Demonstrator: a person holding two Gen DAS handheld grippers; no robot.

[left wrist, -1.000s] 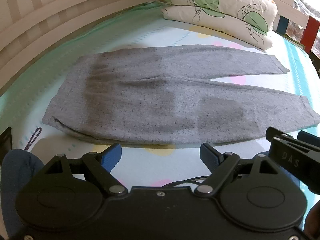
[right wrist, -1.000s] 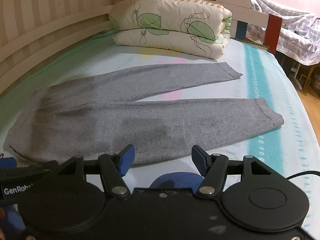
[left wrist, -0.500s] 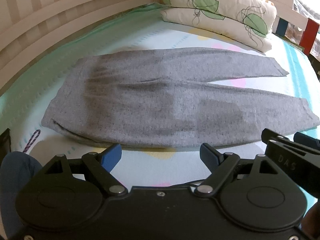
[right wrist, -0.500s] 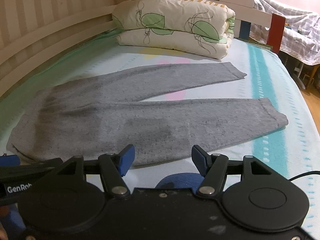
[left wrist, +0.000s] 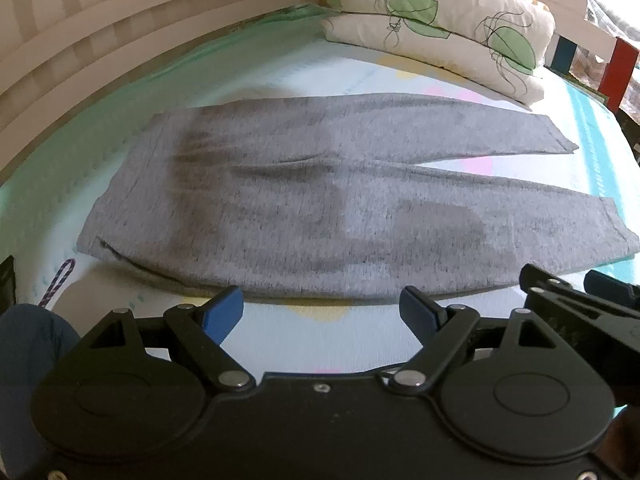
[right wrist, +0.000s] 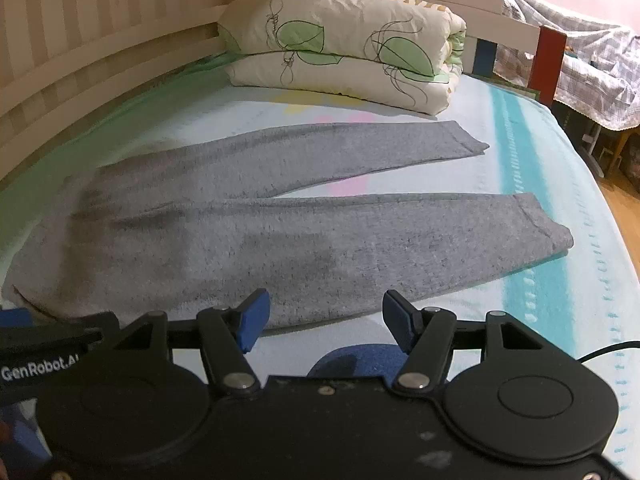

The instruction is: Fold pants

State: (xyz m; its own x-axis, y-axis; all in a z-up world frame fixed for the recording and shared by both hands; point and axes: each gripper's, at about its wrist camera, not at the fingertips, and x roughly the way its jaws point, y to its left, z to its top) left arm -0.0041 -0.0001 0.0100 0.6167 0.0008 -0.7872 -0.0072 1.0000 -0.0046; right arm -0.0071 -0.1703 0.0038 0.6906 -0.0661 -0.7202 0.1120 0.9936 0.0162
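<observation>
Grey pants (left wrist: 304, 200) lie flat on the bed, waistband to the left, both legs spread apart and pointing right; they also show in the right wrist view (right wrist: 280, 236). My left gripper (left wrist: 322, 312) is open and empty, just short of the pants' near edge. My right gripper (right wrist: 324, 322) is open and empty, also just short of the near edge, by the near leg. The right gripper's body (left wrist: 580, 304) shows at the right of the left wrist view.
A folded quilt with green leaves (right wrist: 344, 52) lies at the far end of the bed. A slatted wooden bed rail (left wrist: 120, 36) runs along the left. The bed's right edge (right wrist: 600, 200) drops to the floor. A cord (left wrist: 56, 284) lies near the waistband.
Both grippers have moved slightly forward toward the pants' near edge. The pants have not moved. Both grippers stay open.
</observation>
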